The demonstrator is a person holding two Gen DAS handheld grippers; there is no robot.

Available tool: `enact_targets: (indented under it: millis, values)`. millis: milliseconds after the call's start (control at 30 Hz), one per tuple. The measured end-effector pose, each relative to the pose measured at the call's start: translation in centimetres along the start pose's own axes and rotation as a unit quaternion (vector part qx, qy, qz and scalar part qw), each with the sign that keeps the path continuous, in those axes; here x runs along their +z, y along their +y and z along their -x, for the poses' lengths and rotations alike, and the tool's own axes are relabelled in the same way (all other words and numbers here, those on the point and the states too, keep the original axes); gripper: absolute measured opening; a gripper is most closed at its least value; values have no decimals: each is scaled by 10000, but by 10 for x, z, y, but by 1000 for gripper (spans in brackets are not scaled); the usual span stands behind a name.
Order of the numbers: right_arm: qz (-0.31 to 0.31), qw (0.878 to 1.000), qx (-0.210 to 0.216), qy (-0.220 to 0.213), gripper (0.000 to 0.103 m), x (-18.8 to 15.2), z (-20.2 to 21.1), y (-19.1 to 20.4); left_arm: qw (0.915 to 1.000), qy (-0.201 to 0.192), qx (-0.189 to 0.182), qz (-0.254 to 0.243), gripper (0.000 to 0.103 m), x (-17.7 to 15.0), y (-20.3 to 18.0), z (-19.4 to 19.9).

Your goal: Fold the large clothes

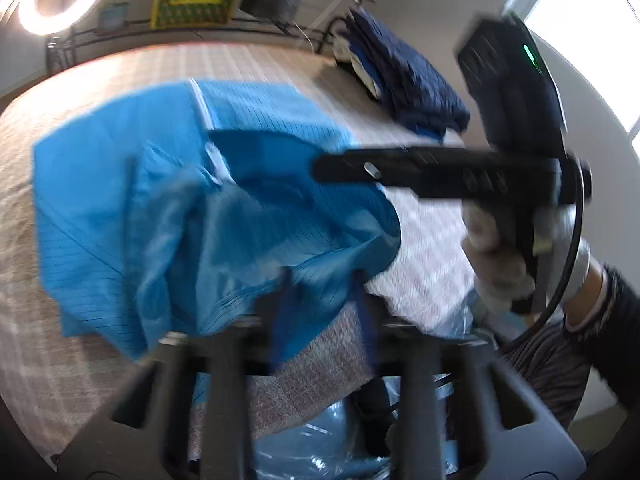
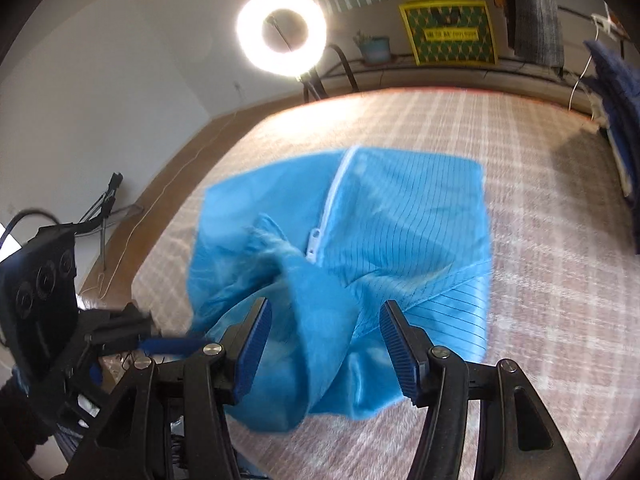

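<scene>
A light blue zip-front garment (image 1: pixel 120 184) lies partly folded on the plaid bed cover (image 1: pixel 120 68); it also shows in the right wrist view (image 2: pixel 400 216) with its white zipper (image 2: pixel 332 196). My left gripper (image 1: pixel 320 312) is blurred with its jaws apart, and a hanging fold of the garment lies between them. My right gripper (image 2: pixel 324 344) is open, with its jaws wide apart, and the near bunched edge of the garment lies between its blue pads (image 2: pixel 252 344). The right gripper also shows in the left wrist view (image 1: pixel 320 168), above the garment's right side.
A stack of folded dark blue clothes (image 1: pixel 404 84) sits at the bed's far right corner. A ring light (image 2: pixel 280 28) stands beyond the bed's far left. A plastic bag (image 1: pixel 320 440) lies below the near bed edge. The plaid cover (image 2: pixel 560 280) is bare right of the garment.
</scene>
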State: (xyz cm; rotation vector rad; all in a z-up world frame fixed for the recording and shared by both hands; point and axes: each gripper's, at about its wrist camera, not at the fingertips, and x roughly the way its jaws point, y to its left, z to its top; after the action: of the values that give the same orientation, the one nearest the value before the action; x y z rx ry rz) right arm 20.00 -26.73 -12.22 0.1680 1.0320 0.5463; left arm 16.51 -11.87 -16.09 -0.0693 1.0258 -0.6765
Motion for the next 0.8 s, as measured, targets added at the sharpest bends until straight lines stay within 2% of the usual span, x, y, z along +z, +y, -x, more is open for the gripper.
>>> enact_targets:
  millis: [200,233,333,400,500,567,600,667,733,767,800]
  values:
    - [243,9995,-176,124,60,2,-16,3,9997,112,87,-179,1,-18,0,-15]
    - [350,9992,-169,125,57,2,-18,6,9997,107,97,-221,1,-20,-1,-15]
    - [193,9994,-114,277,35,1,-25,4,9986,47,280,-437,1,-25,-7,-15]
    - [15,9991,-255,325,36,-1,-22,5,9980,12,360,-523,1,-28,-13,-15]
    - [596,9965,-545,223,36,-1,-14,24,9964,-26,414,-734,1,-32,-22,-13]
    - [561,9969,-480,289,32,0,-17,23,9952,-9,458,-869,1,-35,-28,-16]
    - [442,9979,-323,358,29,-1,-21,18,9948,6,467,-902,1,-36,-29,-17]
    - [60,9983,124,562,9,-3,-29,6,9937,34,535,-981,1,-38,-31,-20]
    - [-674,9917,935,568,4,-4,-31,-13,9925,59,605,-1064,1,-41,-32,-24]
    - [-1284,9766,1667,444,2,-6,-32,-28,9924,81,608,-1069,1,-43,-32,-25]
    - [-1887,9512,2427,249,2,-8,-33,-43,9926,101,600,-1052,1,-45,-31,-26]
